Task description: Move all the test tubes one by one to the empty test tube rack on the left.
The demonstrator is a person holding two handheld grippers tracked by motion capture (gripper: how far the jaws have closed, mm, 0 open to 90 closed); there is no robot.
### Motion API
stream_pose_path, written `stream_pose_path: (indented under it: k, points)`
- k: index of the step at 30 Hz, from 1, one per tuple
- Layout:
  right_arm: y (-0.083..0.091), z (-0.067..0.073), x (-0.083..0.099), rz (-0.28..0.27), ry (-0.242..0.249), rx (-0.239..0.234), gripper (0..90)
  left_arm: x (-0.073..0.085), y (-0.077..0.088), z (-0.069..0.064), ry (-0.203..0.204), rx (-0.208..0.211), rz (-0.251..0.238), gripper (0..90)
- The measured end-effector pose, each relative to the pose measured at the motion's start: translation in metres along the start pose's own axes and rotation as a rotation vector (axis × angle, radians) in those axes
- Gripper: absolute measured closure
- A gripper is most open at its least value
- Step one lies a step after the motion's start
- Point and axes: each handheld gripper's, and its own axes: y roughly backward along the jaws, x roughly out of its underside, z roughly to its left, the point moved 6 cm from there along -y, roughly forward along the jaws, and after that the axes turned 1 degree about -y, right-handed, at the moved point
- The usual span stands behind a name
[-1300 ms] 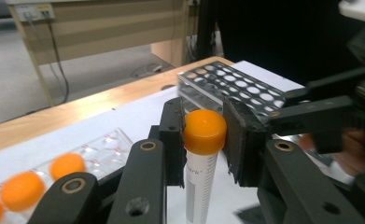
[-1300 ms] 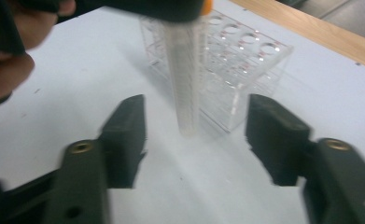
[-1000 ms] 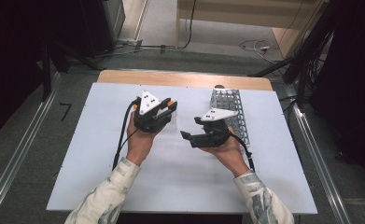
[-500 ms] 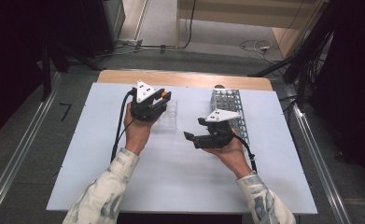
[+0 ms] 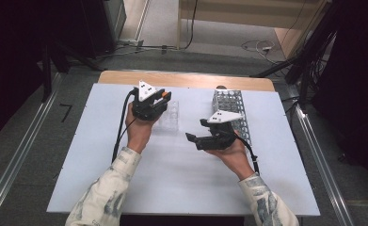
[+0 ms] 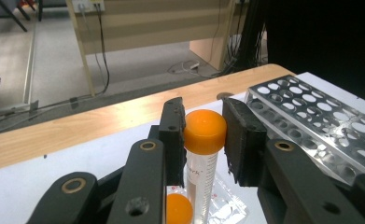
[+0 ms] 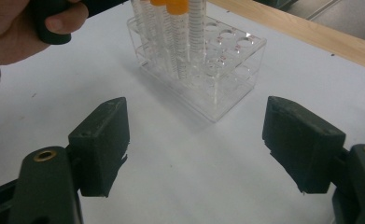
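Left gripper [image 6: 202, 135] is clamped on an orange-capped tube [image 6: 203, 149], pads squeezing the cap from both sides so the tube hangs upright for a straight drop or lift. Directly under it sits a clear rack [image 7: 203, 70], and a 2nd orange cap [image 6: 178, 209] shows just below and beside the held tube, so it's right over or partly in a rack hole; which one I can't tell. In the high view the left gripper [image 5: 149, 104] is at the rack's near-left edge, wrist angled to keep the tube vertical. Right gripper [image 7: 213, 149] has its jaws spread wide with nothing between them, pointing at the rack from a short way off, likely waiting. A metal perforated rack [image 5: 232, 112] lies flat behind the right hand [image 5: 228, 149], apart from the clear rack.
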Motion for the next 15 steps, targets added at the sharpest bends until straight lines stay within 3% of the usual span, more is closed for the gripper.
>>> stream_pose_path:
  k: [15]
  points:
    - [0.0,0.002,0.002,0.007,-0.001,-0.005,21.6,0.025,-0.008,-0.003,-0.02,-0.003,0.064,70.0]
